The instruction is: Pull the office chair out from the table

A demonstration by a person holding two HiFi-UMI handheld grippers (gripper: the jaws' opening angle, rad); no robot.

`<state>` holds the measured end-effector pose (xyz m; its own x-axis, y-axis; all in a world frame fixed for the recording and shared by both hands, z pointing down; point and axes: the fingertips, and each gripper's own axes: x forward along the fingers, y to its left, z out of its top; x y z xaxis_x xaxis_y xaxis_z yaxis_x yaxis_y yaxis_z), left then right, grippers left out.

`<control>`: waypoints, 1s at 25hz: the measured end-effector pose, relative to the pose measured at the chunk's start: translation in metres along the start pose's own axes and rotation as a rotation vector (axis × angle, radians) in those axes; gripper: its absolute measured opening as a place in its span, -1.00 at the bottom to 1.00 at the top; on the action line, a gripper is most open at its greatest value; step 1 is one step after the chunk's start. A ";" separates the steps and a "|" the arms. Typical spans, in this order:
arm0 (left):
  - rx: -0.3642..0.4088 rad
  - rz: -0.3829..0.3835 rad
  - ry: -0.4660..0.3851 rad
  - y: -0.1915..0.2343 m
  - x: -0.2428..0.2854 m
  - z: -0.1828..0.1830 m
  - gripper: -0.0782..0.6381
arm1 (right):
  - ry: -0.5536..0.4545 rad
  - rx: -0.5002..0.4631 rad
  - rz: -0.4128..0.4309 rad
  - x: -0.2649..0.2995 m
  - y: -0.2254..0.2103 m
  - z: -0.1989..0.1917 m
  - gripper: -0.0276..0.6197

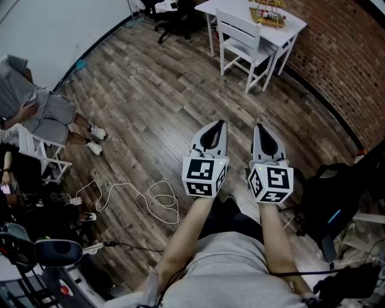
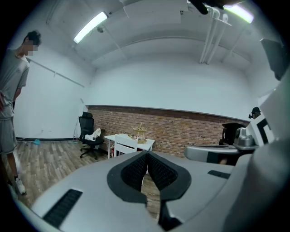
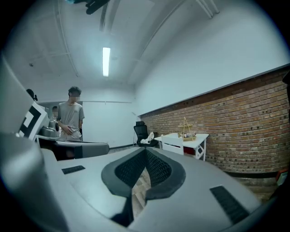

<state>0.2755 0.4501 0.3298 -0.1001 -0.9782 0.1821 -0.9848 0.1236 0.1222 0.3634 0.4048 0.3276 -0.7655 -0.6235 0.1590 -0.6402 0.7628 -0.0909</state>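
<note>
I am holding both grippers out level in front of me, side by side over the wooden floor (image 1: 150,102). The left gripper (image 1: 221,124) is showing its jaws pressed together in its own view (image 2: 146,154), with nothing between the ribbed pads. The right gripper (image 1: 259,127) is doing the same: its jaws are meeting at the tips (image 3: 146,150) and pinching nothing. The two grippers are sitting near each other but not touching.

The black office chair (image 1: 174,15) is standing at the far end of the room, well apart from both grippers. It is sitting just beside the left end of the white table (image 1: 290,27), close to the white wall. In the left gripper view the office chair (image 2: 89,135) is carrying something pale (image 2: 94,134) on its seat. The right gripper view is showing the same chair (image 3: 141,132) beyond the jaw tips.

A white wooden chair (image 1: 240,37) is standing at the near side of the table, facing it. A small wooden rack (image 1: 267,12) is resting on the tabletop. The brick wall (image 1: 346,66) is running along behind the table.

To my left a person in grey (image 1: 39,108) is standing by, and a white cable (image 1: 150,197) is lying looped on the boards near my feet.
</note>
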 end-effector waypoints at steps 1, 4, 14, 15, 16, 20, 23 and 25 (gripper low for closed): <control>0.000 0.001 0.001 0.000 0.001 -0.001 -0.74 | -0.002 0.003 0.000 0.000 -0.001 0.000 -0.87; -0.001 0.005 0.004 0.000 0.003 -0.004 -0.74 | -0.011 0.011 0.004 0.002 -0.003 -0.002 -0.86; 0.011 0.034 -0.003 -0.009 0.023 -0.003 -0.74 | -0.022 0.014 0.021 0.009 -0.031 0.000 -0.86; 0.012 0.039 -0.002 -0.010 0.025 -0.003 -0.74 | -0.021 0.014 0.024 0.010 -0.035 0.000 -0.86; 0.012 0.042 -0.001 -0.012 0.027 -0.003 -0.74 | -0.020 0.015 0.027 0.010 -0.038 -0.001 -0.86; 0.003 0.053 0.015 -0.017 0.034 -0.008 -0.74 | -0.006 0.023 0.042 0.010 -0.047 -0.004 -0.86; 0.005 0.064 0.019 -0.015 0.039 -0.007 -0.74 | 0.003 0.026 0.054 0.017 -0.049 -0.006 -0.86; 0.008 0.067 0.022 -0.012 0.044 -0.007 -0.74 | 0.007 0.028 0.058 0.023 -0.051 -0.008 -0.86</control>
<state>0.2838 0.4067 0.3433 -0.1631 -0.9637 0.2115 -0.9771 0.1875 0.1006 0.3789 0.3527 0.3438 -0.8010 -0.5770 0.1598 -0.5964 0.7924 -0.1281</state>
